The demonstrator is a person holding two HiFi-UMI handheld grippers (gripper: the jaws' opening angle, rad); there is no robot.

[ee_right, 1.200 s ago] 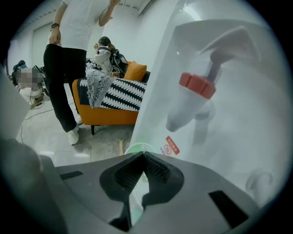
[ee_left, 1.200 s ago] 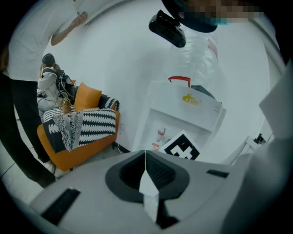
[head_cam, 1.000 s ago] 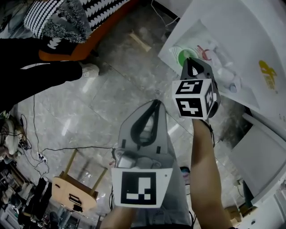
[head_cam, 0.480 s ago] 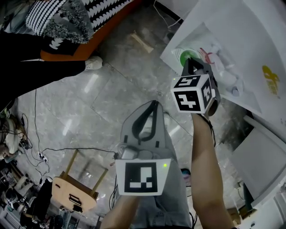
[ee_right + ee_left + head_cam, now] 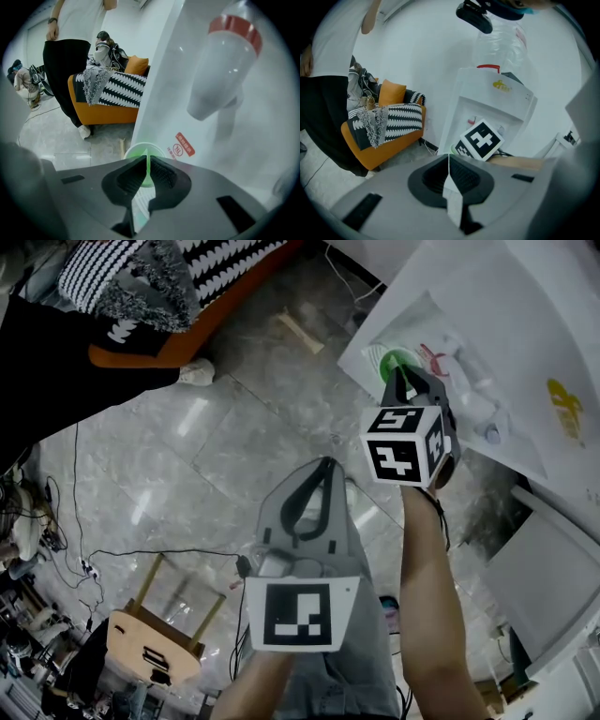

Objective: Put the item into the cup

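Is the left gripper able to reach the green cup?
Probably yes: nothing stands between the left gripper, holding a paper slip, and the green cup, though the right gripper pinching its rim crowds it.

office lounge corner, white water dispenser (image 5: pixel 497 93) with upturned bottle (image 5: pixel 225 70), orange sofa (image 5: pixel 103 115) with striped throw (image 5: pixel 122 91), grey tile floor (image 5: pixel 234 427), loose cables (image 5: pixel 159 550)

The white dispenser ledge (image 5: pixel 417 320) carries 1 green cup (image 5: pixel 389 360), and cables (image 5: pixel 169 550) lie on the tiled floor (image 5: pixel 234 427).
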